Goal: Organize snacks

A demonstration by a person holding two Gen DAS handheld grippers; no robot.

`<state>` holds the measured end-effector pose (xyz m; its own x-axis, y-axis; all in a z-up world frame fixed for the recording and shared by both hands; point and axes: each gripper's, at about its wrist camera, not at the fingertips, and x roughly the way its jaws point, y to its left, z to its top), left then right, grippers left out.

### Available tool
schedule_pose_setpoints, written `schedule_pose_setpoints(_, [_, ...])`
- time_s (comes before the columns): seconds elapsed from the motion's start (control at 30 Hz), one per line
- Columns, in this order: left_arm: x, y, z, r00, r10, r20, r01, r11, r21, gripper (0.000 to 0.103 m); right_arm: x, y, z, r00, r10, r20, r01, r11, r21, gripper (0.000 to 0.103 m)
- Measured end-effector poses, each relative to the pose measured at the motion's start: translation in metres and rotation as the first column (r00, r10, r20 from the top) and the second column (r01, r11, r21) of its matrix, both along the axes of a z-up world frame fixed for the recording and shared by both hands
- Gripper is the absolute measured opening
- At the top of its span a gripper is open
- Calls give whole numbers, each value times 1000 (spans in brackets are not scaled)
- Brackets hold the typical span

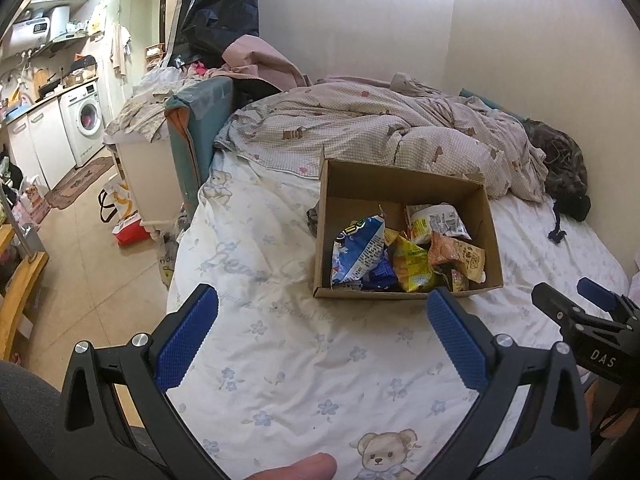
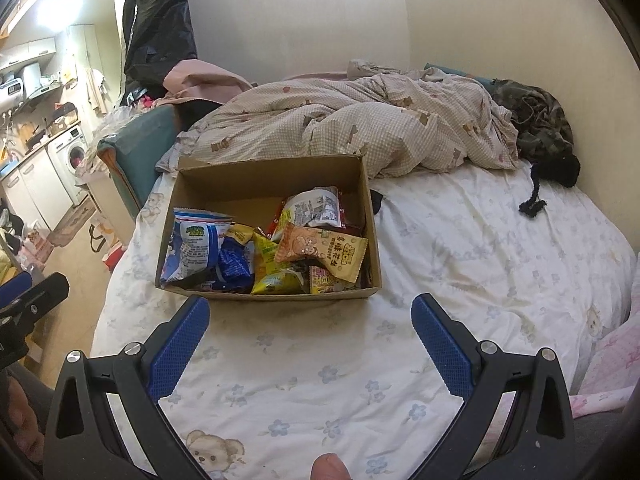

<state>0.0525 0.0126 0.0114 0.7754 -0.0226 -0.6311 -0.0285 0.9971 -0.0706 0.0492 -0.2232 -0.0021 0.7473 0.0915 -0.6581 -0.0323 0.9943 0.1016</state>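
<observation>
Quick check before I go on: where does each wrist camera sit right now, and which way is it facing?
Left wrist: behind the open left hand-held gripper, facing the cardboard box on the bed; a fingertip and the right gripper show.
Right wrist: behind the open right hand-held gripper, facing the same box from nearer; a fingertip shows.
Shared: box, snack packets, duvet.

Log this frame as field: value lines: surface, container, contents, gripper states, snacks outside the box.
surface: bed sheet, white with floral print
container: cardboard box, open top, resting on the sheet
contents: mixed snack packets, including a blue bag and an orange packet
left gripper: open, empty
right gripper: open, empty
snacks outside box: none visible
</observation>
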Motion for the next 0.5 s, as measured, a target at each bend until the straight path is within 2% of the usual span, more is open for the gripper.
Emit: schedule_pose_setpoints(0.5, [1, 1, -5, 1000, -1, -17, 1, 1000, -3, 103, -4, 1, 4, 1000, 5, 27, -5, 1000, 2, 103])
